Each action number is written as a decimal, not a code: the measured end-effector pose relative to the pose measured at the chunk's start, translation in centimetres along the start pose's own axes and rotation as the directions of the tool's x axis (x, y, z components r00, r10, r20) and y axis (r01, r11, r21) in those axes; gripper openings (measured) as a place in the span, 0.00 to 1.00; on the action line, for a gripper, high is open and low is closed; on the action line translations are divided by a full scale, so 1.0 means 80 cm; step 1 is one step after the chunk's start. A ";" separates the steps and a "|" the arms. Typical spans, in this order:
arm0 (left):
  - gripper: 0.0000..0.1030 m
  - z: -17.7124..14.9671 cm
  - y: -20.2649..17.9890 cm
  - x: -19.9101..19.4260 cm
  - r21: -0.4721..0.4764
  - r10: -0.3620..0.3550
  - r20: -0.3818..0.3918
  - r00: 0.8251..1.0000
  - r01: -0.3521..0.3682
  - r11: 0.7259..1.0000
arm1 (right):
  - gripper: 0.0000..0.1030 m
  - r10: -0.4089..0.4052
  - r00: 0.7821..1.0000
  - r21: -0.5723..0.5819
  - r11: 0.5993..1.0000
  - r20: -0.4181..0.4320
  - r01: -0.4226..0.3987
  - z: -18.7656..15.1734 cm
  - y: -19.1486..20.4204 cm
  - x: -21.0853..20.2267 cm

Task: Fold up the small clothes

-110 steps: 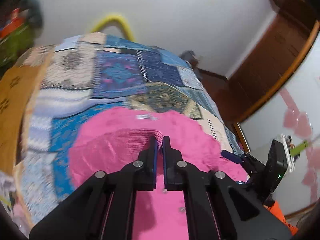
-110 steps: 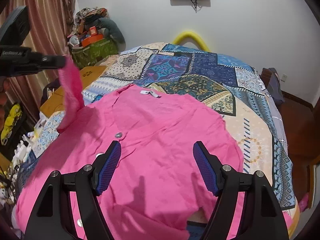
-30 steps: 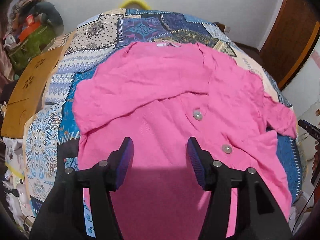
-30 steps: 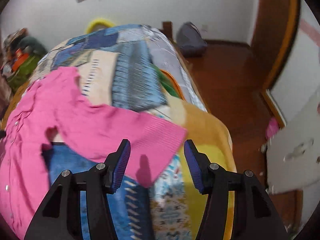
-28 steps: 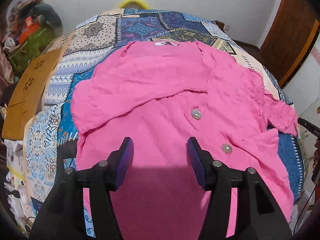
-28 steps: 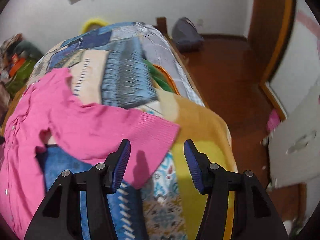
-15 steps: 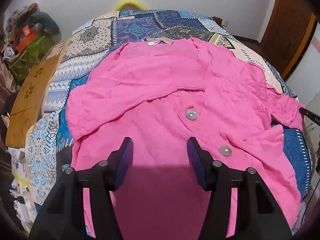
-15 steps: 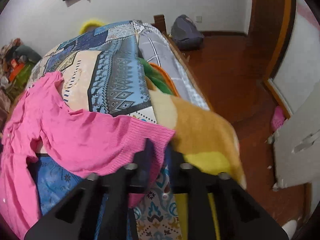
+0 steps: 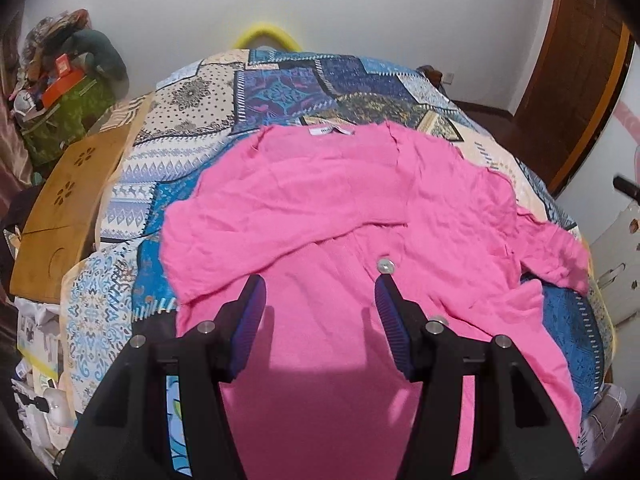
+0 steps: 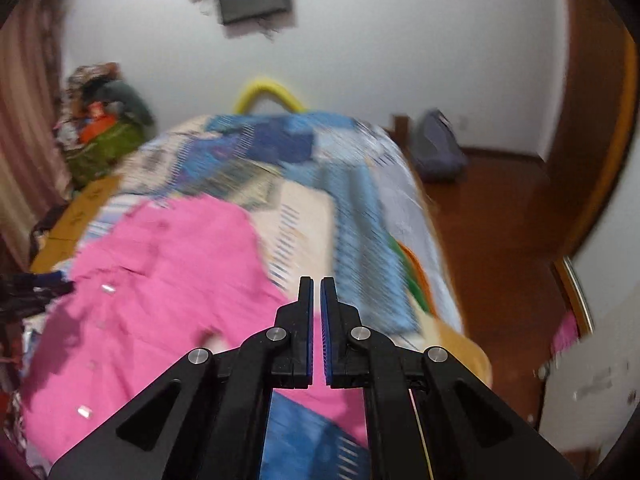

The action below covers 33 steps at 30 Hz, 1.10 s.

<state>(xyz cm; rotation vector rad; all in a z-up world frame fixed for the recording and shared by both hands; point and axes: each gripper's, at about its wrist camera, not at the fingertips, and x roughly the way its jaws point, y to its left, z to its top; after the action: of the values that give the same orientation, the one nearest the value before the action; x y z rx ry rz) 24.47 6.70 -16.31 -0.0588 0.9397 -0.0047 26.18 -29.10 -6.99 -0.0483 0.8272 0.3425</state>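
1. My left claw (image 9: 320, 292) points steeply down over the lower front of the pink cardigan (image 9: 344, 216). Its jaws stand spread, with nothing between them and the blue pads clear of the knit.
2. The cardigan lies flat on the bed, on the patchwork quilt (image 9: 280, 88), with its neck label toward the far wall. One sleeve is folded across the chest. A round button (image 9: 386, 265) sits just beyond my left claw's right-hand finger.
3. The other sleeve (image 9: 556, 256) trails off toward the right edge of the bed, lifted a little and rumpled.
4. My right claw (image 10: 316, 292) is tilted downward toward the bed's right side. Its jaws have just closed and are now pressed nearly together, with only a thin slit between the pads.
5. In the right wrist view, pink knit runs up to the claw and passes behind and beneath its fingers, so the sleeve end looks pinched there. The fingers hide the contact and the view is blurred, so I cannot see the pads on the cloth directly.
6. In that same view the body of the cardigan spreads to the left of my right claw. The quilt's blue panels fall away to the right above the wooden floor (image 10: 500, 216).
7. A yellow curved bar (image 9: 266, 36) stands at the far end of the bed against the white wall.
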 end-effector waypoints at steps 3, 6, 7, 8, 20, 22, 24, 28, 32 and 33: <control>0.54 -0.001 0.011 -0.007 -0.014 -0.003 0.013 1.000 0.003 1.000 | 0.03 0.004 0.999 -0.066 0.998 0.048 -0.001 0.022 0.042 -0.004; 0.55 -0.003 0.023 -0.011 -0.027 -0.001 0.016 1.000 0.001 1.000 | 0.04 0.028 0.999 -0.028 0.999 0.041 -0.027 0.020 0.049 0.012; 0.55 -0.004 0.025 -0.012 -0.030 0.000 0.016 1.000 0.001 1.000 | 0.06 0.020 1.000 -0.006 1.000 0.020 -0.020 0.013 0.045 0.021; 0.55 -0.005 0.028 -0.012 -0.033 -0.002 0.017 1.000 0.002 0.999 | 0.08 0.010 1.000 0.004 1.000 -0.003 -0.010 0.005 0.042 0.030; 0.56 -0.005 0.014 0.014 -0.039 0.000 -0.028 1.000 -0.001 0.999 | 0.40 -0.157 0.966 0.182 0.964 -0.204 0.195 -0.092 -0.099 0.072; 0.56 -0.003 0.003 0.019 -0.025 -0.004 -0.036 0.999 0.003 1.000 | 0.40 -0.159 0.962 0.207 0.956 -0.223 0.206 -0.102 -0.118 0.075; 0.56 -0.002 -0.009 0.024 -0.009 -0.006 -0.041 0.999 0.005 1.000 | 0.40 -0.144 0.960 0.233 0.952 -0.241 0.201 -0.111 -0.132 0.081; 0.56 0.002 -0.032 0.030 0.028 -0.011 -0.049 0.999 0.012 1.000 | 0.40 -0.097 0.964 0.268 0.949 -0.246 0.164 -0.121 -0.138 0.095; 0.56 0.004 -0.046 0.032 0.053 -0.010 -0.046 0.999 0.013 0.998 | 0.27 -0.062 0.974 0.293 0.948 -0.217 0.126 -0.127 -0.137 0.090; 0.56 0.004 -0.047 0.032 0.057 -0.009 -0.045 0.999 0.012 0.998 | 0.19 -0.054 0.975 0.296 0.948 -0.216 0.118 -0.128 -0.136 0.088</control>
<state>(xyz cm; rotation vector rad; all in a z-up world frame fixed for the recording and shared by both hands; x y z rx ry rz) 26.33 2.85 -17.93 -0.0107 0.9835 -0.0428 26.74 -39.20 -20.08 0.1740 1.0726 0.1228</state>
